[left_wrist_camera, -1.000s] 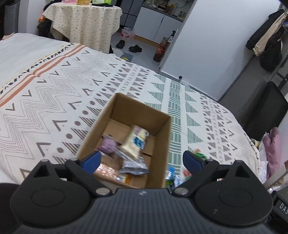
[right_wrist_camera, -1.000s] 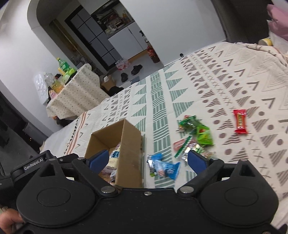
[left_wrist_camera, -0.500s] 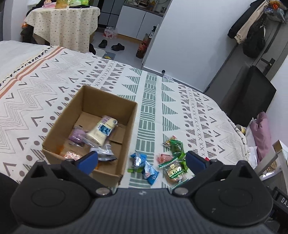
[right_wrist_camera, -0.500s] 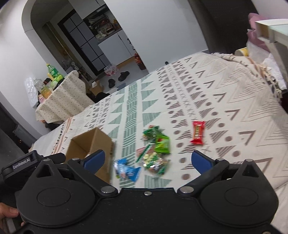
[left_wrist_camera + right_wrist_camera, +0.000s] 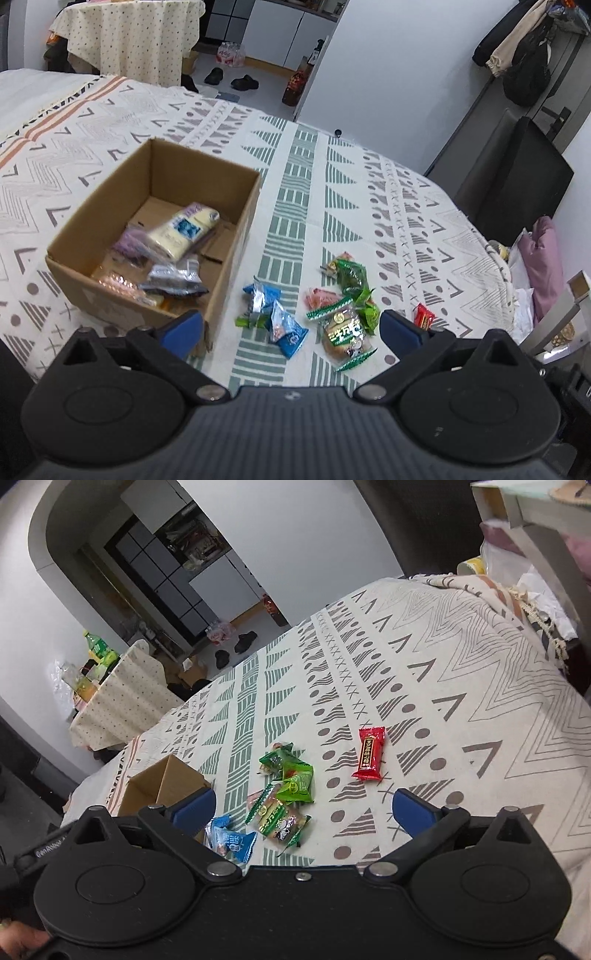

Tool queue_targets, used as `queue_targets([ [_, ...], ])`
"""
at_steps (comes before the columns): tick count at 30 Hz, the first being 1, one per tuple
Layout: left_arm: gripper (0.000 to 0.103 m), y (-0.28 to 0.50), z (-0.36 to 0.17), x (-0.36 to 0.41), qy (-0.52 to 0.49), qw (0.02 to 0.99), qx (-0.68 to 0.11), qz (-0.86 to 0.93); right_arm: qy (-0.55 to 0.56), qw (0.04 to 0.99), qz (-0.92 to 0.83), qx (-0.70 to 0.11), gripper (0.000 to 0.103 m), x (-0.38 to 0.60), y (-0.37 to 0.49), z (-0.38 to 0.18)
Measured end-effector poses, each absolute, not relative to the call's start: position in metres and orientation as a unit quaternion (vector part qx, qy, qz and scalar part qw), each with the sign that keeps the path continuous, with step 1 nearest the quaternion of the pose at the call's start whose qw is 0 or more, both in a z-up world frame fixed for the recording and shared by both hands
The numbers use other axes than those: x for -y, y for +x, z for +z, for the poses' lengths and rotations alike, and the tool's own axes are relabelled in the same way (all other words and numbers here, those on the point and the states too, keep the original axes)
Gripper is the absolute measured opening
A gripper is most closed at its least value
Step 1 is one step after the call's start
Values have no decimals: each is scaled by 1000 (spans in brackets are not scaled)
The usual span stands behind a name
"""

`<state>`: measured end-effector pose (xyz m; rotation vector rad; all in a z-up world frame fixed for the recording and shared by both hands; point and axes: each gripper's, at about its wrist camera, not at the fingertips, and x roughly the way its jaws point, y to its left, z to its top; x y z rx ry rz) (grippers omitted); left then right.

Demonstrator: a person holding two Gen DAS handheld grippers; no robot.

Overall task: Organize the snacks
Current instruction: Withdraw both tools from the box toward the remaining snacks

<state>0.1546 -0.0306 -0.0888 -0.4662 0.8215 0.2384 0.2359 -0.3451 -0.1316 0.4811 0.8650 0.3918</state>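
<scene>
Both tongs, left gripper [image 5: 291, 328] and right gripper [image 5: 301, 806], I hold spread wide, nothing between the pads; right one's jaws just finished opening. Patterned bedspread [image 5: 369, 206], bedroom, draped side table [image 5: 129, 37] beyond. Cardboard box [image 5: 236, 229], part-filled, beside loose pile: green packets [image 5: 293, 775], blue packets [image 5: 280, 317], red candy bar [image 5: 370, 753] apart. Step: approach; next I judge a descent onto one wrapper

A patterned bedspread [image 5: 332, 177] is covering the bed. Beyond it, a dotted tablecloth [image 5: 133, 37] is draping a table, shoes [image 5: 229, 79] are lying on the pale floor, and coats [image 5: 517, 48] are hanging by the white wall.
</scene>
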Motion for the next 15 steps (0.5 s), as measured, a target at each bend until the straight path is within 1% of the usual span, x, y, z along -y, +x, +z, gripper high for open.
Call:
queue_targets([
  [4, 100, 161, -102, 38, -222, 879, -402, 131, 220, 864, 184, -414, 100, 346, 245, -141],
  [11, 85, 175, -127, 46, -235, 864, -413, 166, 240, 851, 184, -429, 87, 355, 262, -161],
  [15, 80, 183, -137, 52, -232, 862, -414, 177, 239, 842, 191, -444, 80, 354, 269, -172],
])
